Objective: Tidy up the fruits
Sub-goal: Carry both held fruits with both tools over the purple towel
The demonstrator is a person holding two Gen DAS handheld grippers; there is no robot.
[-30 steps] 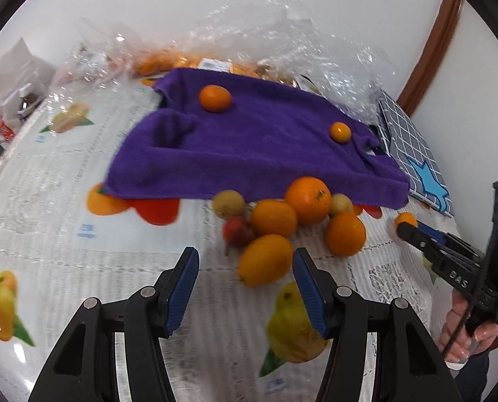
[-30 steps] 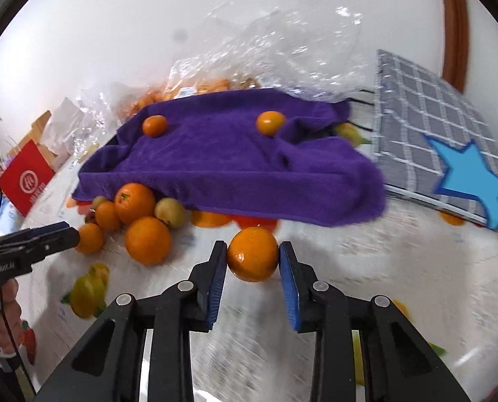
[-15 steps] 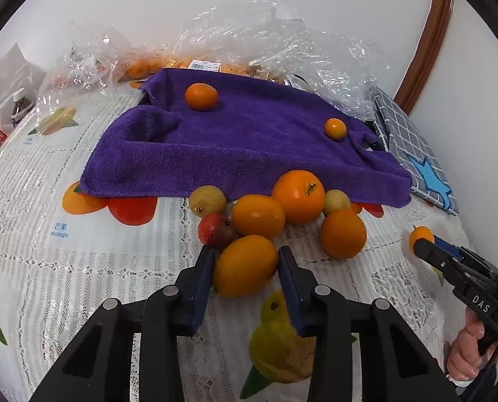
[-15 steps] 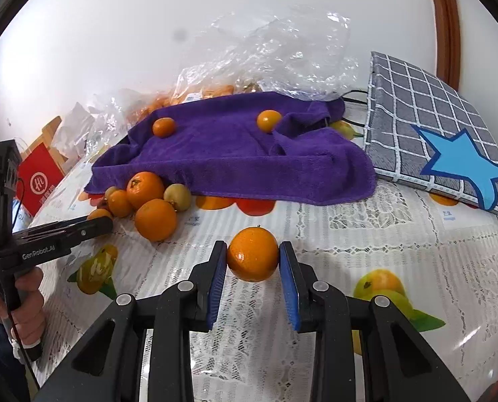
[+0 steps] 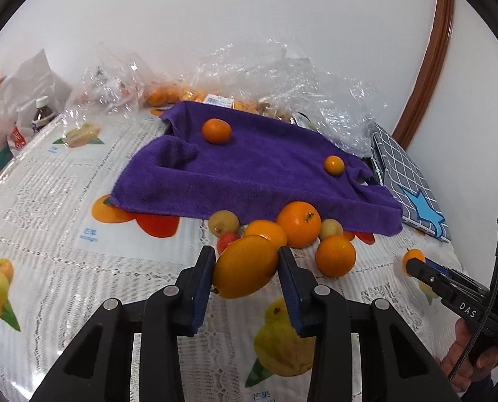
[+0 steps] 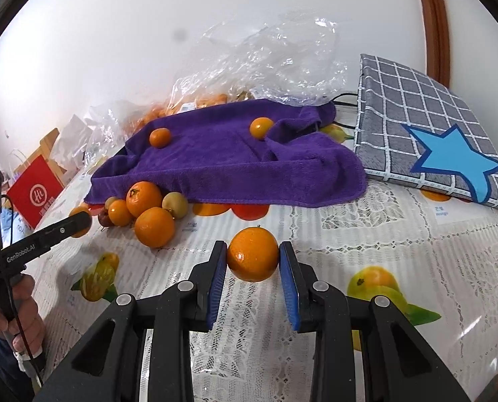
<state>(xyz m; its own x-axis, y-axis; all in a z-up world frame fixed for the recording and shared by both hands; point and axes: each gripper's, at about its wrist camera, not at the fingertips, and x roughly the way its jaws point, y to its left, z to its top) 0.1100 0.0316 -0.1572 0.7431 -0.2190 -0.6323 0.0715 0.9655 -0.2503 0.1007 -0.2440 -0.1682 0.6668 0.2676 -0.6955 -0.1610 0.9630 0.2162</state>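
My left gripper (image 5: pixel 245 269) is shut on an oval orange-yellow fruit (image 5: pixel 245 268), lifted just in front of a heap of oranges (image 5: pixel 298 223) and small fruits at the edge of a purple towel (image 5: pixel 249 171). Two small oranges (image 5: pixel 216 130) lie on the towel. My right gripper (image 6: pixel 253 261) is shut on a round orange (image 6: pixel 253 254) above the tablecloth, right of the same heap (image 6: pixel 154 221). The right gripper also shows in the left wrist view (image 5: pixel 416 268), and the left gripper in the right wrist view (image 6: pixel 78 222).
Crumpled clear plastic bags (image 5: pixel 282 77) with more fruit lie behind the towel. A grey checked cushion with a blue star (image 6: pixel 426 134) sits at the right. A red bag (image 6: pixel 36 191), a white bag and a bottle (image 5: pixel 43 114) stand at the left. The tablecloth (image 5: pixel 64 234) has printed fruit.
My left gripper moved forward, closed on the oval fruit and lifted it slightly. My right gripper kept its hold on the orange and drew back a little from the towel.
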